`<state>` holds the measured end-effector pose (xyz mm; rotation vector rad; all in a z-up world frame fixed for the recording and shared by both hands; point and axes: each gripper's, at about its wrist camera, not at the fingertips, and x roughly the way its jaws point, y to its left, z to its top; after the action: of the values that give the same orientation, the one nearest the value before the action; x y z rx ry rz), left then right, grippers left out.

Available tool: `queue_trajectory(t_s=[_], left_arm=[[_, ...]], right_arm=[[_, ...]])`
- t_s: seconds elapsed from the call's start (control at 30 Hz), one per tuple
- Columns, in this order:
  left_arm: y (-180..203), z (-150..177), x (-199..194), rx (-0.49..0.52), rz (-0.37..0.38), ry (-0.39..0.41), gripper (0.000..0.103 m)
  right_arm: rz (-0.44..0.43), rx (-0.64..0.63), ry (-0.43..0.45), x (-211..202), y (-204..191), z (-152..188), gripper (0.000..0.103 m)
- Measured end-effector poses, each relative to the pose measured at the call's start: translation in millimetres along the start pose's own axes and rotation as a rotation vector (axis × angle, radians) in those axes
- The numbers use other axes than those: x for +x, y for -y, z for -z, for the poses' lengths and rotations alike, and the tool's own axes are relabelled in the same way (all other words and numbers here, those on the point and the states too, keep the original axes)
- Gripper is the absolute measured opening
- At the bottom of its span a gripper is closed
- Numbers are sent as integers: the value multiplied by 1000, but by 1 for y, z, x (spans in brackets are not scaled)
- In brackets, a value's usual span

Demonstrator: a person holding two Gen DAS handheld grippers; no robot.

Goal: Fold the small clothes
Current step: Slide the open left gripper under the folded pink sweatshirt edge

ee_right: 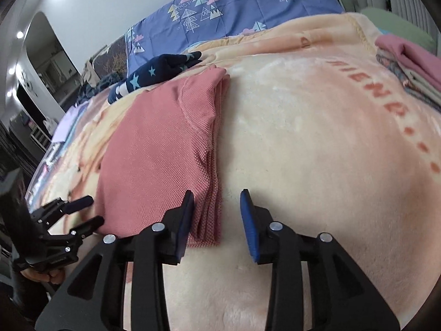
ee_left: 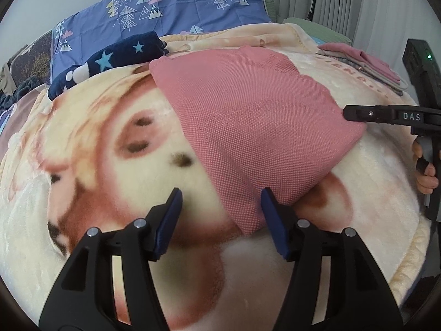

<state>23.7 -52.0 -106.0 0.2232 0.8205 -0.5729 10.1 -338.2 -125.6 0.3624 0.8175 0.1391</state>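
the folded pink garment (ee_right: pixel 162 151) lies lengthwise away between both grippers; right gripper (ee_right: pixel 217 212) nearer its layered edge, left gripper (ee_left: pixel 220 209) at its corner; both fingers parted, holding nothing.

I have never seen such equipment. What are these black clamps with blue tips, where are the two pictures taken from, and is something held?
Each clamp is a hand-held gripper that a person carries, with a camera looking along its fingers. One picture is from the left hand-held gripper, the other from the right hand-held gripper. Both stand open and hold nothing. On the plush blanket lies a folded pink garment, its near corner between the left jaws. Behind it lies a navy star-print cloth, and on the right a pile of folded clothes.
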Motion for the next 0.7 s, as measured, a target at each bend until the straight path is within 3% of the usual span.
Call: queue_trajectory(t_s=[0.13,0.27,0.53,0.7], left_arm=[[-10,-16,-15,-50,91,40,61],[-19,-36,-9,-66,82,49,63],[-45,-52,30,-197,162,-26,64],[-53,-61,46,-223,201,-42,65]], right_arm=[[-68,25,20,-7,0,-13,51],[-76,-16,27,-5,-10,-26,59],[-85,-23,-32,21,-9,-40,59],[-76,-46,-84,39,-4,-54,59]])
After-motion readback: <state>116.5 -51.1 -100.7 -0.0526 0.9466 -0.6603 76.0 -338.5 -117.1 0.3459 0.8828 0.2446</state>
